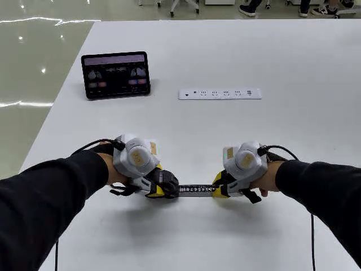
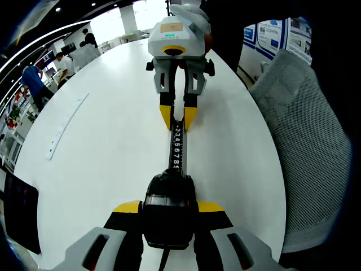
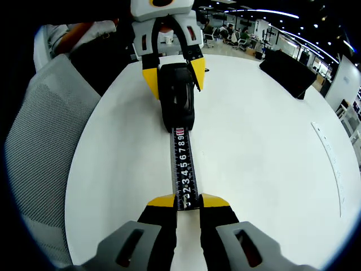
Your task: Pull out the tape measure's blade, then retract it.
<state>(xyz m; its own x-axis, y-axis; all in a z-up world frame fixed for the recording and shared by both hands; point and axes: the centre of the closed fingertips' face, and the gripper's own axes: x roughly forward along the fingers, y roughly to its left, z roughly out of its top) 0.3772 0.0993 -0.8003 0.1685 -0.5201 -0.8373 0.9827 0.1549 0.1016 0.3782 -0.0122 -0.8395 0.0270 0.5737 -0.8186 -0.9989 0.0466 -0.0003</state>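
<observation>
One white table (image 1: pixel 254 56); left hand-held gripper (image 2: pixel 169 206) clamps case (image 2: pixel 169 217), right hand-held gripper (image 3: pixel 188 201) pinches blade (image 3: pixel 181 161).

Bright, even overhead light fills the head view. The white tabletop (image 1: pixel 237 130) is nearly washed out, with only soft, pale shadows under the left tool (image 1: pixel 162 187) and the right tool (image 1: pixel 219 191). Streaks of glare cross the glossy floor (image 1: pixel 39 62). Both gripper views bend strongly toward their edges. The blade (image 3: pixel 181 164) numerals read sharp, the tape measure case (image 2: pixel 169 217) carries a faint sheen, and ceiling strip lights (image 3: pixel 271 11) glow beyond.
</observation>
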